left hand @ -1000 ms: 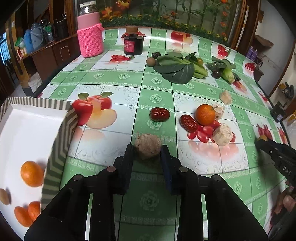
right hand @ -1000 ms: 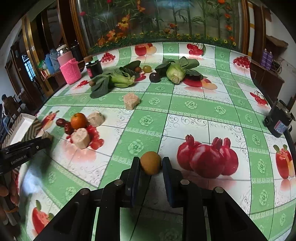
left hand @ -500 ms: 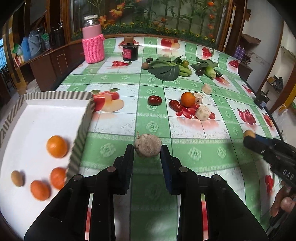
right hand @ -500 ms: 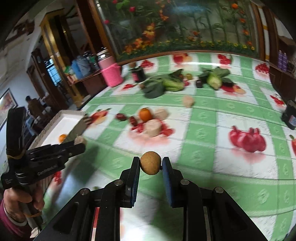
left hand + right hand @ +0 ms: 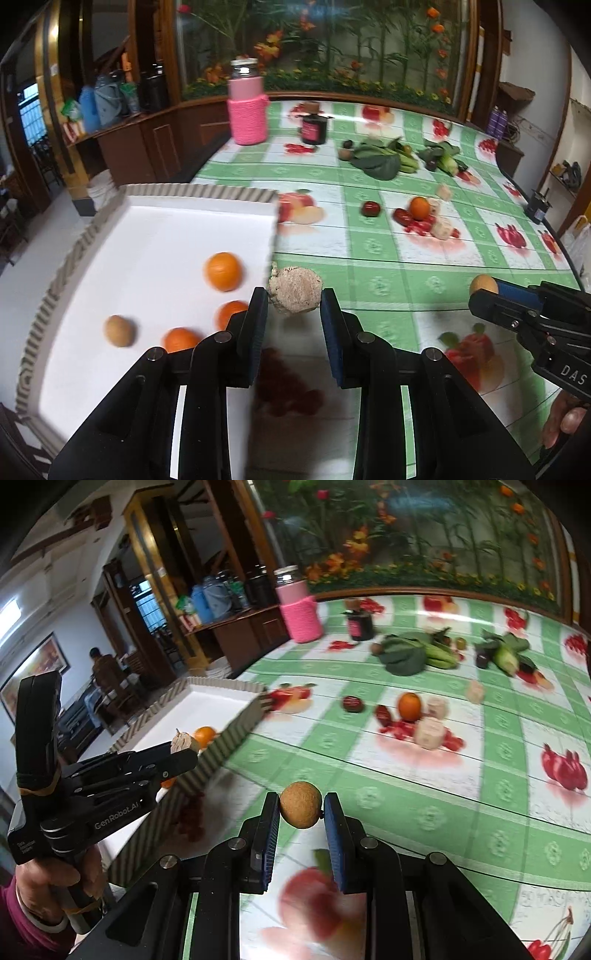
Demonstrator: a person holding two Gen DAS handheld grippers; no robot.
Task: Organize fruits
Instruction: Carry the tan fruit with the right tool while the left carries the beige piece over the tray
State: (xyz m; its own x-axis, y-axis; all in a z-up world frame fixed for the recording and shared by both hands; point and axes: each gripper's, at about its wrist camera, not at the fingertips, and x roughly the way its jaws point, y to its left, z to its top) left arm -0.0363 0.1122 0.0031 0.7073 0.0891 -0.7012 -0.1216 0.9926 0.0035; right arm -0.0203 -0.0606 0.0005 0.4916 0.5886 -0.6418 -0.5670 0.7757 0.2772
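Left claw [image 5: 294,300] is pinching a rough beige chunk [image 5: 294,290], hanging by the edge of the white tray [image 5: 147,229]. Right claw [image 5: 300,806] is gripping a small round brown fruit [image 5: 300,804] above the counter [image 5: 406,782], near the tray.

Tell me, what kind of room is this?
Probably a dining room in a home. A large table under a fruit-print cloth holds loose fruit and greens, wooden cabinets carry bottles and jars, and a flower mural covers the far wall.
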